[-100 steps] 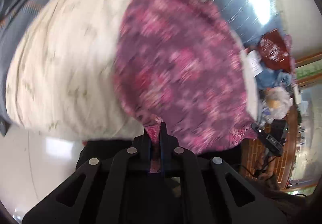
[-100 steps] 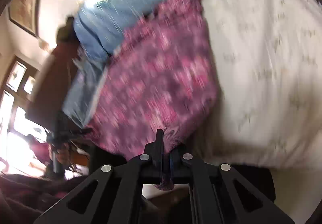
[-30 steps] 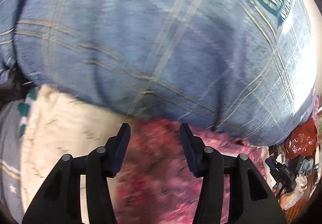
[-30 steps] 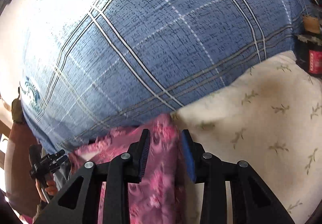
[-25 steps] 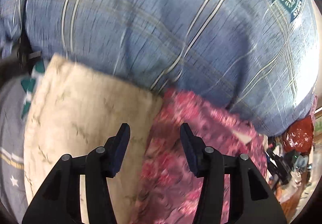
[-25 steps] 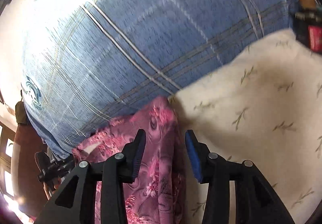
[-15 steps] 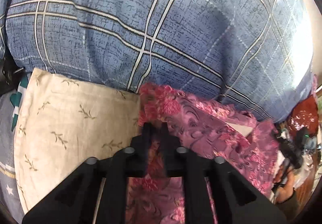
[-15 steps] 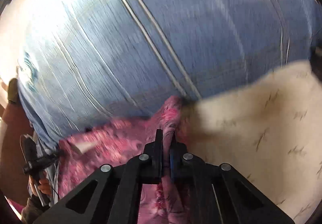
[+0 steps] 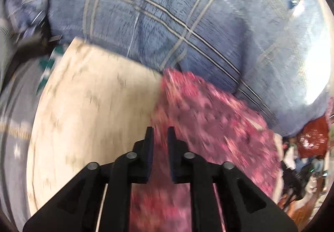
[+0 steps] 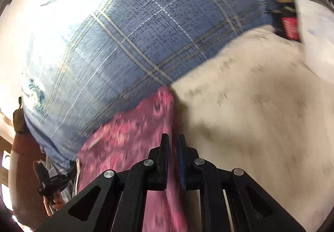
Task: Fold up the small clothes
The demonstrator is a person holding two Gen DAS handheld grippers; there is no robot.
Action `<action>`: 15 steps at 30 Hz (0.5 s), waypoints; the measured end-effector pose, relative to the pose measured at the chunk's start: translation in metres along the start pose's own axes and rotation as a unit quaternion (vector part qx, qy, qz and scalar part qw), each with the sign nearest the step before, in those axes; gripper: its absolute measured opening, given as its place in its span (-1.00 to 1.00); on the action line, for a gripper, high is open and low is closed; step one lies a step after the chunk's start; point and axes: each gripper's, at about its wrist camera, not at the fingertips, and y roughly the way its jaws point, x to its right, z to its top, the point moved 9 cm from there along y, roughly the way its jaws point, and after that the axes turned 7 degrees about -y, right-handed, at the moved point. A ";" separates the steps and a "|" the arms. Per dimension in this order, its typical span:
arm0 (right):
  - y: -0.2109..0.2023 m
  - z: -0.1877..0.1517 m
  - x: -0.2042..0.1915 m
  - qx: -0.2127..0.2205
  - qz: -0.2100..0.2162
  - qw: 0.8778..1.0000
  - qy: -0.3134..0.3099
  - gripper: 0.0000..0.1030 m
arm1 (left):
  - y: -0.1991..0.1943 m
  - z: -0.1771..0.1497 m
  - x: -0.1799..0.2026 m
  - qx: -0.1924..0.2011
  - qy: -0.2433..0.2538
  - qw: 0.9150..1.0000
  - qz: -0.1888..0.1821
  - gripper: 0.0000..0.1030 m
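A small pink floral garment (image 9: 208, 127) lies flat on a cream cloth with a leaf print (image 9: 94, 107), its far edge against the blue plaid blanket (image 9: 167, 19). My left gripper (image 9: 160, 134) hovers over the garment's left edge, its jaws a narrow gap apart and nothing visibly between them. In the right wrist view the same garment (image 10: 129, 140) lies left of the cream cloth (image 10: 261, 107). My right gripper (image 10: 172, 142) is over the garment's right edge, jaws nearly together, no cloth seen between them. Both views are motion-blurred.
The blue plaid blanket (image 10: 156, 29) fills the far side. A red bag (image 9: 311, 138) and clutter lie at the right in the left wrist view. A dark bottle with a red label (image 10: 288, 21) stands at the far right in the right wrist view.
Half a second ago both grippers were closed down at the garment's far corners. Now both have pulled back toward me and the far corners lie free on the cloth.
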 end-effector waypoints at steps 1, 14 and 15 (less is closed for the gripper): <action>-0.015 -0.009 0.003 0.001 0.013 1.000 0.005 -0.76 | -0.008 -0.017 -0.003 -0.005 -0.006 1.000 -0.010 -0.52; -0.053 -0.149 -0.006 -0.045 0.125 0.983 0.124 -0.09 | -0.028 -0.163 -0.019 -0.058 -0.083 0.990 -0.097 -0.13; -0.050 -0.145 -0.007 -0.032 0.135 0.981 0.135 -0.09 | -0.022 -0.166 -0.019 -0.063 -0.093 0.989 -0.099 -0.13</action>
